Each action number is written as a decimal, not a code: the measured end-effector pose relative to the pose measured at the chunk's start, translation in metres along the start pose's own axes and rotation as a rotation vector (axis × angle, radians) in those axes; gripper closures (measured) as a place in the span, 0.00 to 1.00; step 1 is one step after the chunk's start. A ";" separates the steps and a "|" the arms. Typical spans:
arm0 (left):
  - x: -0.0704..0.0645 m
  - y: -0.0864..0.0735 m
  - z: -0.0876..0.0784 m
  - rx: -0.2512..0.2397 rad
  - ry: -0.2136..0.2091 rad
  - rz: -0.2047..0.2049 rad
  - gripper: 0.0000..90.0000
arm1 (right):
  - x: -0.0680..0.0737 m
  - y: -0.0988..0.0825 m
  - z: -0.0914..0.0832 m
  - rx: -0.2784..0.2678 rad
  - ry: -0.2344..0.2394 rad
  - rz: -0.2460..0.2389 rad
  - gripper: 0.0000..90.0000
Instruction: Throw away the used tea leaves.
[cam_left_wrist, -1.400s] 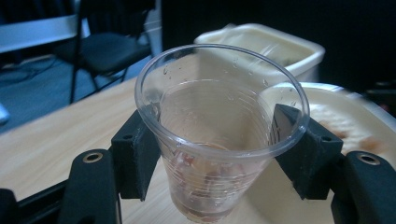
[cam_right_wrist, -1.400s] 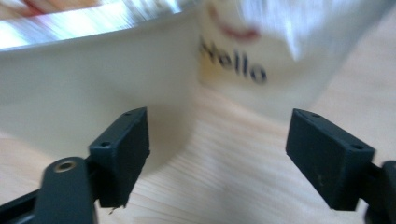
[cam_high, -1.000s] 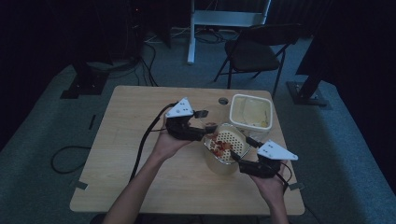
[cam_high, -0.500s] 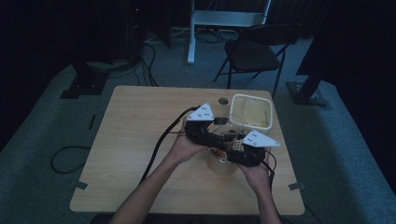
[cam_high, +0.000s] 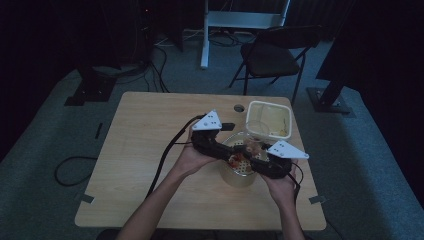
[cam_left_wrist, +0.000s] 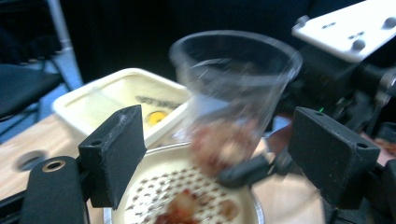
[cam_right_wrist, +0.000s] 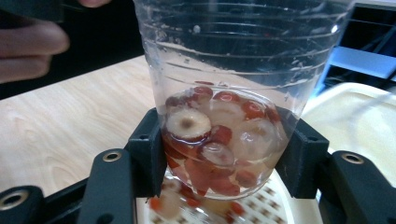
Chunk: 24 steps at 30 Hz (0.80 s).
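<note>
Right gripper (cam_right_wrist: 219, 158): jaws clamped on clear cup (cam_right_wrist: 224, 107) of red-white slices, frame centre | Left gripper (cam_left_wrist: 219, 154): jaws wide apart, holding nothing | Cup: tilted above perforated strainer bowl (cam_high: 239, 167), centre-right of desk (cam_high: 145, 135) | Cream tub (cam_high: 270, 119): upper right, beside bowl

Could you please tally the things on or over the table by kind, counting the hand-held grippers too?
Hand-held grippers: 2, left and right
Clear cups: 1, holding red and white slices
Strainer bowls: 1
Cream tubs: 1
Total: 5
</note>
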<state>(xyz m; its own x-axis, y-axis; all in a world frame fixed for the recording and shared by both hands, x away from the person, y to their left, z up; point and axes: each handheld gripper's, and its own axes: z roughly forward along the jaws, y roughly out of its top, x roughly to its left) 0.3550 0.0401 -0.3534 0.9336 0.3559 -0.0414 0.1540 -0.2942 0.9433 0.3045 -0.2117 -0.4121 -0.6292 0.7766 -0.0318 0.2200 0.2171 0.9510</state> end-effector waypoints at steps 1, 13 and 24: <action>0.003 -0.003 -0.005 -0.001 0.022 -0.006 0.22 | -0.003 -0.001 -0.003 0.003 -0.015 -0.001 0.47; 0.039 -0.060 -0.049 0.050 0.294 -0.099 0.25 | -0.031 -0.015 -0.029 0.102 -0.180 -0.056 0.47; 0.060 -0.132 -0.084 0.108 0.444 -0.250 0.28 | -0.028 -0.023 -0.036 0.205 -0.279 -0.219 0.47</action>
<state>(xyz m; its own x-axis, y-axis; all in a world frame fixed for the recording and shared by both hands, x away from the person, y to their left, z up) 0.3639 0.1744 -0.4527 0.6407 0.7619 -0.0955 0.4093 -0.2336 0.8820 0.2907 -0.2597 -0.4220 -0.4575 0.8233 -0.3360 0.2651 0.4869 0.8323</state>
